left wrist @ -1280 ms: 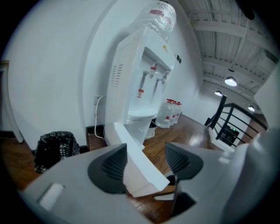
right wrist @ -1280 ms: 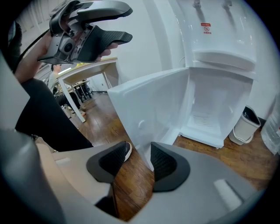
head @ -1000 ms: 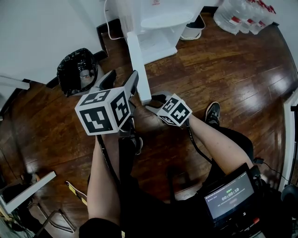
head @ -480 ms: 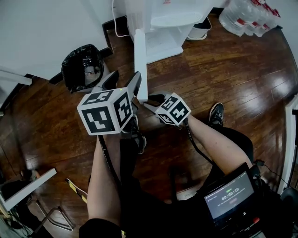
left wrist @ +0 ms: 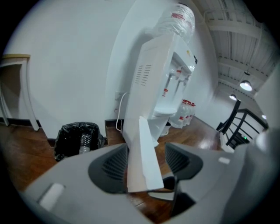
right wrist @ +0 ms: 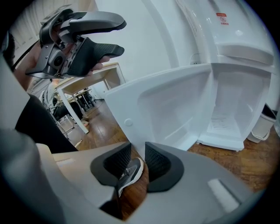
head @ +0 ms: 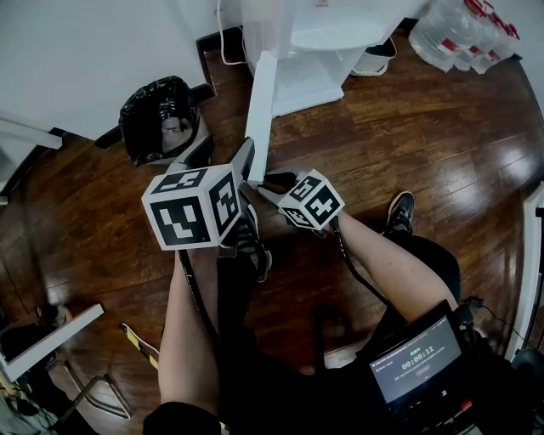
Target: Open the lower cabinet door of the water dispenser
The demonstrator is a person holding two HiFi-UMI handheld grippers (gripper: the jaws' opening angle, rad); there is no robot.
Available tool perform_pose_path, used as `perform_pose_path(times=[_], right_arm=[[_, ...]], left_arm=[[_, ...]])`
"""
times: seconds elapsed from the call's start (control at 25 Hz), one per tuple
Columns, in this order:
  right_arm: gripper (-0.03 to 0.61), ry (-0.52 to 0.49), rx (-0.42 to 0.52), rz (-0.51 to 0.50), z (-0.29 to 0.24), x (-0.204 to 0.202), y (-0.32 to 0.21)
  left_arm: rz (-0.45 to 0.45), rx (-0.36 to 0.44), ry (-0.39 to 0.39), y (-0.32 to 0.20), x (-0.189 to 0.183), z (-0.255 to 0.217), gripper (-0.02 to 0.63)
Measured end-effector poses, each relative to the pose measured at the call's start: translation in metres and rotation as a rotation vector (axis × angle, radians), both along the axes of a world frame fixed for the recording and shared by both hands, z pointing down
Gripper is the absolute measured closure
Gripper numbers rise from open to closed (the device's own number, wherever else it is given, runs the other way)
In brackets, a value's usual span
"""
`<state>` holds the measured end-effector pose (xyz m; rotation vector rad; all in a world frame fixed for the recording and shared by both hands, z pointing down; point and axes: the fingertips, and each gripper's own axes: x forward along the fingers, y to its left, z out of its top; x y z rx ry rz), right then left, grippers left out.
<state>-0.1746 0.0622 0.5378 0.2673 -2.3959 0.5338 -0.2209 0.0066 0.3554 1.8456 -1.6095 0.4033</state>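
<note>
Cabinet door (head: 259,110): white, lower front of the water dispenser (head: 297,25), far centre of the wooden floor. Already swung wide open, its free edge pointing toward the near side, the empty white compartment exposed to its right.

Left gripper (head: 225,146): jaws well apart. In the left gripper view the door's free edge stands between them, with a gap on the right side and no visible squeeze. Judged placed there to guide or steady the door, not to clamp it.

Right gripper (right wrist: 136,164): just right of the door's near end, facing its inner face. The jaws have just been closing and stand narrow. Only a shoe (right wrist: 127,173) and floor show through the gap, so nothing is gripped. Judged finished with the pull.

Bin (head: 161,119): black bag, left of the dispenser.

Writing: small red label (right wrist: 222,18) high on the dispenser, unreadable. Red band on the top bottle (left wrist: 177,16), unreadable. Packed bottles (head: 467,34), far right, red labels, unreadable. Screen (head: 416,361), near right, shows a timer with digits too small to trust.
</note>
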Motion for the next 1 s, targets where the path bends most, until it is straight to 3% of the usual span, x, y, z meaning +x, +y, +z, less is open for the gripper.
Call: perform_pose_path(times=[0.4, 0.6, 0.84, 1.0], right_arm=[[0.482, -0.028, -0.009, 0.010, -0.001, -0.035, 0.000], [0.483, -0.036, -0.012, 0.011, -0.001, -0.050, -0.001], [0.482, -0.034, -0.007, 0.006, -0.003, -0.063, -0.003], [0.482, -0.040, -0.006, -0.001, -0.004, -0.075, -0.004]], left_arm=[[-0.052, 0.001, 0.010, 0.005, -0.023, 0.002, 0.328], [-0.038, -0.028, -0.088, 0.007, -0.032, 0.009, 0.327], [-0.065, -0.015, -0.019, 0.003, -0.033, 0.005, 0.327], [-0.072, -0.016, -0.017, -0.003, -0.037, 0.005, 0.327]])
